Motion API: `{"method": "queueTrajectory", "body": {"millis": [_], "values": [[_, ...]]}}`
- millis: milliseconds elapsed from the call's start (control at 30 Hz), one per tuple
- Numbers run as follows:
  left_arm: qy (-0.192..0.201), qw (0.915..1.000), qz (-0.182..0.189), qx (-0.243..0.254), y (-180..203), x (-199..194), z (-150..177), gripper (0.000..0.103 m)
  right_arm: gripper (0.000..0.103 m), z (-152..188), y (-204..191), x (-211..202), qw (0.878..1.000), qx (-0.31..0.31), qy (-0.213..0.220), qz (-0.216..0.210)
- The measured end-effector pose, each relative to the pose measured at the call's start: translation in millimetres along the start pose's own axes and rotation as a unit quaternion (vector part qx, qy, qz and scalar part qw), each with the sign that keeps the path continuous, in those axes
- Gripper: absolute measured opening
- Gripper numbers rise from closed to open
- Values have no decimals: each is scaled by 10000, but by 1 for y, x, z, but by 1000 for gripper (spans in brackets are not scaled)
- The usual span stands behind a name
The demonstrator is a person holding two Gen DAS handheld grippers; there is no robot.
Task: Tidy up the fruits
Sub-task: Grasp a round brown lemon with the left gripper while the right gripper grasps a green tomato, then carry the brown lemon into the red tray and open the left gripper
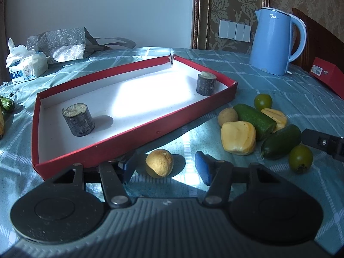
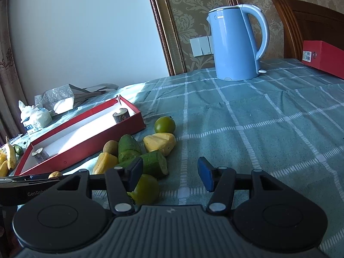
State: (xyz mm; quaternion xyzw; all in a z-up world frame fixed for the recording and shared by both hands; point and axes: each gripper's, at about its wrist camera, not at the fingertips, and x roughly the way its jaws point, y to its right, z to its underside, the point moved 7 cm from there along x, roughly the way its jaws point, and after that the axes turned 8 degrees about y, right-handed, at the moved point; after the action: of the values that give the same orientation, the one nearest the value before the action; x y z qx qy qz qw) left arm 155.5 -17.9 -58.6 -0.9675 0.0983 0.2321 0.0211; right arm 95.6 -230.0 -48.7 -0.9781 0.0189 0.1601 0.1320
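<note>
A small tan round fruit (image 1: 159, 163) lies on the cloth just in front of the red tray (image 1: 133, 129). My left gripper (image 1: 165, 167) is open, its blue pads either side of the fruit and clear of it. Two dark sugar cane stubs (image 1: 78, 120) (image 1: 206, 85) stand in the tray. To the right lies a pile of yellow chunks (image 1: 238, 137), cucumber pieces (image 1: 254, 118) and green round fruits (image 1: 262, 101). My right gripper (image 2: 171, 174) is open at the pile's near edge, with a green fruit (image 2: 147, 188) beside its left finger and bare cloth between the pads.
A blue kettle (image 2: 236, 43) stands at the back and a red box (image 2: 322, 58) at the far right. A tissue pack (image 1: 25, 66) and a grey bag (image 1: 62, 43) sit behind the tray. Bananas (image 2: 9, 157) lie at the left edge.
</note>
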Motion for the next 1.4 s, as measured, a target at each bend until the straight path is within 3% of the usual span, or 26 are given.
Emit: {"method": "queueTrajectory", "body": {"millis": [67,200,533,967,1200,1400], "values": [[26,10000,-24,27,2,1,-1,37,55,-1,2,-4,9999,103,110,-54],[47,9999,45,96,6,2,-2,25,55,-1,3,-12,9998,110,179,-41],[314,9980,305,-454,-8,-7,-6,25,58,11,-25,1,9984,-440,-267,-220],[556,9974,357,-284,-1,-14,-10,25,59,20,-30,8,9968,-388,-649,-278],[599,9972,374,-237,0,-16,-10,25,43,21,-32,8,9964,-471,-668,-241],[640,9970,379,-207,1,-18,-10,25,40,19,-28,8,9972,-316,-631,-262]]}}
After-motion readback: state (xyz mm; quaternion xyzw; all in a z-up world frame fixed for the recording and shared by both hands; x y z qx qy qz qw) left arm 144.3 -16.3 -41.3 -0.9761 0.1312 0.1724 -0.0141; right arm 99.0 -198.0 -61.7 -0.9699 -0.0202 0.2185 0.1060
